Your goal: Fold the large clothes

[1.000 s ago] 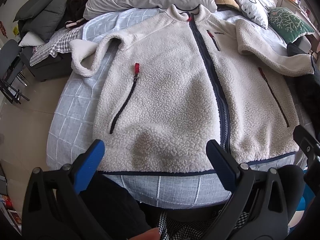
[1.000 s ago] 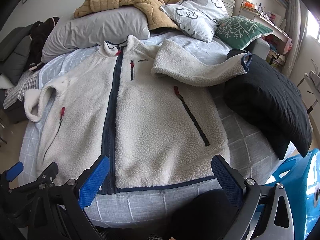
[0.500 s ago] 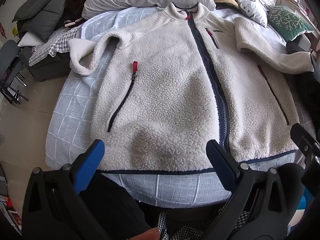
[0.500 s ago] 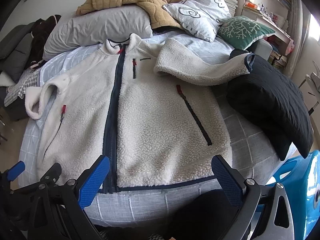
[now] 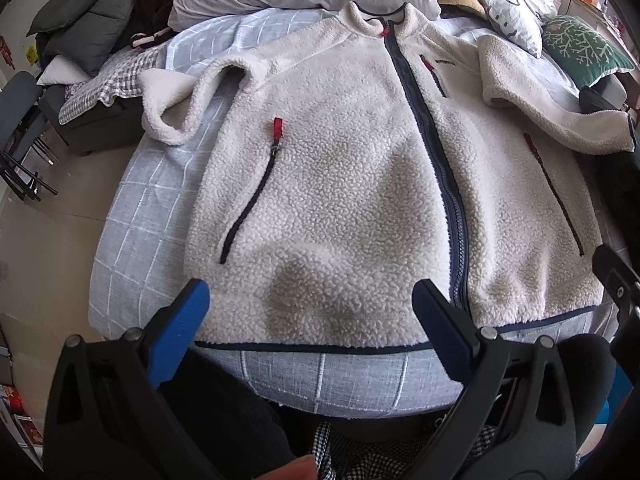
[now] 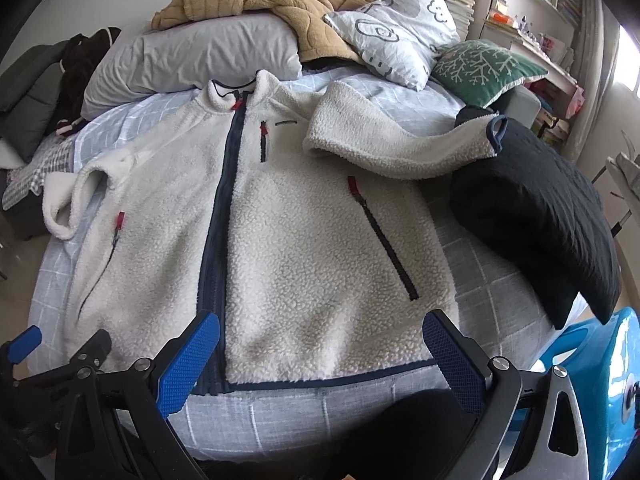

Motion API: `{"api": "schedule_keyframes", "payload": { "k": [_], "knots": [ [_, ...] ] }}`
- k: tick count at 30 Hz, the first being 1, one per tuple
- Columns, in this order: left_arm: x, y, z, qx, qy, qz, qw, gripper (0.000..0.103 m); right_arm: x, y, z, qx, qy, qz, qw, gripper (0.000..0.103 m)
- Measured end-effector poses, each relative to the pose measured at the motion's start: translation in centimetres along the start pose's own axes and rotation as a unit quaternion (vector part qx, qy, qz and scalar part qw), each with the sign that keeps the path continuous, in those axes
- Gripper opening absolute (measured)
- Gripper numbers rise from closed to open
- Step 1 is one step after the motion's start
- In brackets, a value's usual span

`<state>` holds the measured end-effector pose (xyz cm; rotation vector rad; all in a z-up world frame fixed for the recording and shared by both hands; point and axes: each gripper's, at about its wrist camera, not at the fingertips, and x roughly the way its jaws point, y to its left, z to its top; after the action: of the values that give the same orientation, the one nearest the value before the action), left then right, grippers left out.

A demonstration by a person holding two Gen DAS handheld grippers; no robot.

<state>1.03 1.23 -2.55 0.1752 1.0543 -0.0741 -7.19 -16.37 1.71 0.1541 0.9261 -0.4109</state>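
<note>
You're at the start of the fold: the fleece jacket (image 5: 360, 200) lies zipped and flat on the bed (image 5: 152, 216), both the left gripper (image 5: 308, 320) and right gripper (image 6: 320, 352) hover above its hem with jaws apart and empty, so next bring in a sleeve (image 6: 384, 148).

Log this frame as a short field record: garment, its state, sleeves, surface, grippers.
garment: white fleece jacket
state: flat, front up, navy zipper closed, unfolded
left sleeve: curled beside the body
right sleeve: cuff resting on black cushion
surface: bed with blue checked sheet
left gripper: open, empty, near hem
right gripper: open, empty, near hem
</note>
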Motion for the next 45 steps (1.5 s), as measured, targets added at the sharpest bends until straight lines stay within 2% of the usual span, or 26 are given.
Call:
{"api": "schedule_keyframes", "payload": {
  "k": [4,9,13,16,18,19,22,25,28,29,30,31,32,33,34,35,36,41,43,45],
  "knots": [
    [-0.1,1.0,0.5,0.005,-0.022,-0.037,0.999,0.101,-0.1,-0.4,0.4,-0.03,-0.017,0.021,0.999,0.103],
    [0.6,3.4,1.6,0.026,-0.014,-0.068,0.9972,0.101,0.5,-3.3,1.6,-0.03,-0.013,0.047,0.998,0.103],
    [2.2,6.3,2.4,0.014,0.013,-0.077,0.9969,0.101,2.3,-6.8,2.5,-0.003,0.021,0.081,0.997,0.103],
    [4.1,8.8,2.5,-0.005,0.037,-0.076,0.9964,0.101,4.8,-9.6,2.7,0.024,0.072,0.117,0.99,0.103],
    [5.9,10.3,2.3,-0.019,0.072,-0.094,0.9928,0.1,5.9,-11.0,2.5,0.042,0.091,0.128,0.987,0.103],
    [6.7,11.1,2.2,-0.025,0.082,-0.11,0.9903,0.095,6.6,-12.0,2.3,0.054,0.1,0.129,0.985,0.103],
    [8.6,13.2,1.7,-0.051,0.102,-0.125,0.9856,0.093,7.9,-14.3,1.8,0.081,0.111,0.136,0.981,0.103],
    [11.2,14.7,0.9,-0.09,0.138,-0.17,0.9716,0.092,9.8,-16.6,0.9,0.123,0.135,0.154,0.971,0.098],
    [13.5,14.7,-0.1,-0.122,0.177,-0.224,0.9505,0.08,11.7,-17.7,0.0,0.154,0.163,0.18,0.958,0.085],
    [14.3,14.4,-0.5,-0.129,0.19,-0.243,0.9425,0.079,12.6,-17.8,-0.4,0.164,0.175,0.199,0.95,0.08],
    [14.6,14.1,-0.5,-0.132,0.191,-0.248,0.9405,0.078,13.1,-17.6,-0.6,0.171,0.183,0.212,0.945,0.073],
    [14.5,13.8,-0.6,-0.129,0.186,-0.246,0.9424,0.074,13.7,-17.5,-0.9,0.178,0.191,0.226,0.938,0.07],
    [14.3,13.4,-0.5,-0.12,0.183,-0.244,0.9449,0.053,14.5,-17.2,-1.2,0.187,0.199,0.24,0.932,0.058],
    [13.8,13.4,-0.4,-0.119,0.178,-0.252,0.9435,0.036,14.9,-17.1,-1.4,0.189,0.201,0.241,0.931,0.036],
    [13.4,13.6,-0.3,-0.127,0.172,-0.269,0.939,0.024,15.3,-16.9,-1.5,0.189,0.203,0.241,0.93,0.028],
    [12.7,13.7,-0.1,-0.133,0.164,-0.269,0.9398,0.022,15.4,-16.8,-1.6,0.194,0.204,0.242,0.929,0.024],
    [11.3,13.9,0.2,-0.127,0.144,-0.256,0.9474,0.021,15.1,-16.7,-1.6,0.195,0.198,0.24,0.93,0.021],
    [5.2,14.6,1.1,-0.103,0.083,-0.248,0.9598,0.02,9.1,-15.8,-0.2,0.156,0.129,0.242,0.949,0.018],
    [4.4,14.1,1.0,-0.079,0.084,-0.223,0.9679,0.02,7.1,-15.6,0.1,0.136,0.116,0.232,0.956,0.018],
    [5.8,13.0,0.4,-0.052,0.114,-0.201,0.9715,0.022,6.6,-15.2,-0.3,0.119,0.129,0.218,0.96,0.019]
  ]
}}
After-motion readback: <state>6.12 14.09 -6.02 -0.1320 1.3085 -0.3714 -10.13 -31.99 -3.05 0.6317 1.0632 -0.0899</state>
